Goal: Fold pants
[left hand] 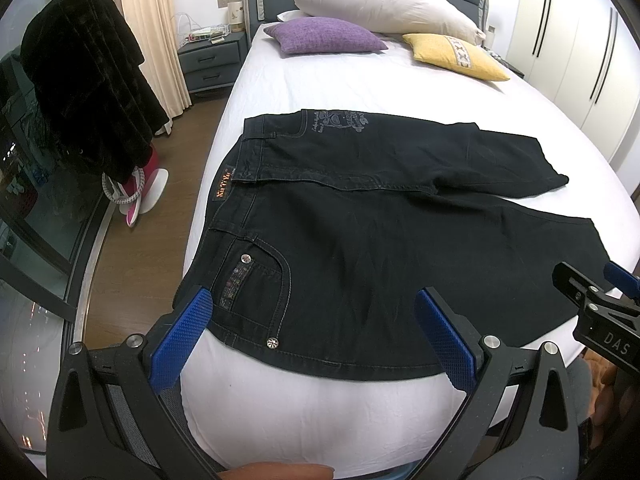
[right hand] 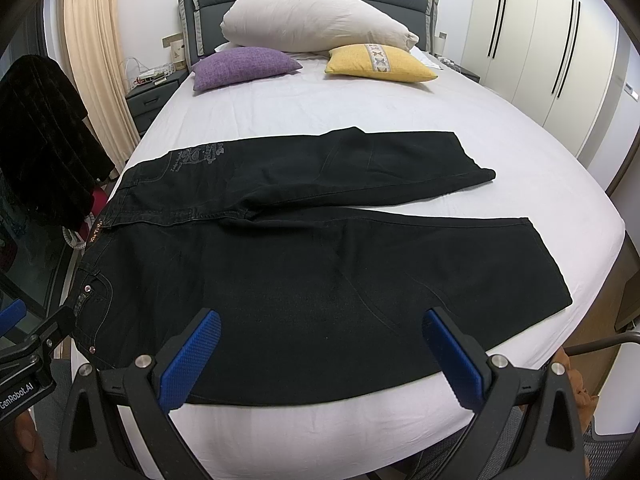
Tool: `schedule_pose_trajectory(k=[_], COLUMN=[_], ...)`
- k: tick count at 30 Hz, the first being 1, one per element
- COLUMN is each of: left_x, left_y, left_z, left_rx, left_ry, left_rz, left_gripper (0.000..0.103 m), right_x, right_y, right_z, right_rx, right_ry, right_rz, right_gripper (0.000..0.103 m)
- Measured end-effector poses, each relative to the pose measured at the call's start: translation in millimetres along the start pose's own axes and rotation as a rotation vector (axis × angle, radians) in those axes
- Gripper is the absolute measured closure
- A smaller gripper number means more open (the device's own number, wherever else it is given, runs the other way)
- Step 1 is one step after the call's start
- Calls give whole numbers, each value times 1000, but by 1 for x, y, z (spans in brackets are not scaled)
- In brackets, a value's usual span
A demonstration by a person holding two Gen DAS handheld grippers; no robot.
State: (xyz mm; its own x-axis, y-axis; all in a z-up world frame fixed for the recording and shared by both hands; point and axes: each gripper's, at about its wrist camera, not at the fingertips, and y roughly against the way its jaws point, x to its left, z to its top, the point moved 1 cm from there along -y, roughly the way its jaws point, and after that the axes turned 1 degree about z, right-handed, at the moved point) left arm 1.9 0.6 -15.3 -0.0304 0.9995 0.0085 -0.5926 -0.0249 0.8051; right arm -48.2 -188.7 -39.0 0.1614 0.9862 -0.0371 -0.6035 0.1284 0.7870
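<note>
Black jeans (left hand: 360, 240) lie flat on the white bed sheet (left hand: 320, 420), waist at the left, both legs running right and spread apart. They also show in the right wrist view (right hand: 320, 272). My left gripper (left hand: 316, 344) is open and empty, hovering over the near waist and pocket corner. My right gripper (right hand: 322, 360) is open and empty, hovering over the near leg's front edge. Each gripper shows at the edge of the other's view: the right one (left hand: 600, 304) and the left one (right hand: 28, 340).
A purple cushion (right hand: 244, 66), a yellow cushion (right hand: 378, 62) and a big white pillow (right hand: 316, 20) lie at the headboard. A nightstand (left hand: 210, 60) and a dark coat on a stand (left hand: 84, 80) are left of the bed. Wardrobes (right hand: 540, 48) stand at the right.
</note>
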Motion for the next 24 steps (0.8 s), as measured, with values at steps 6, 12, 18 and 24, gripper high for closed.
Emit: schedule_pose_trajectory(k=[6,12,18,24], left_x=[0,0,0,1], left_y=[0,-1,0,-2], left_z=[0,-1,0,-5], left_rx=[0,1,1,3], left_ry=[0,0,0,0], left_rz=[0,-1,0,1], left_gripper=[0,0,0,0], right_x=[0,0,0,1], right_y=[0,0,-1,-2], right_z=[0,0,0,-1], right_rx=[0,1,1,3], right_ry=[0,0,0,0], right_rz=[0,0,0,1], right_gripper=[0,0,0,0])
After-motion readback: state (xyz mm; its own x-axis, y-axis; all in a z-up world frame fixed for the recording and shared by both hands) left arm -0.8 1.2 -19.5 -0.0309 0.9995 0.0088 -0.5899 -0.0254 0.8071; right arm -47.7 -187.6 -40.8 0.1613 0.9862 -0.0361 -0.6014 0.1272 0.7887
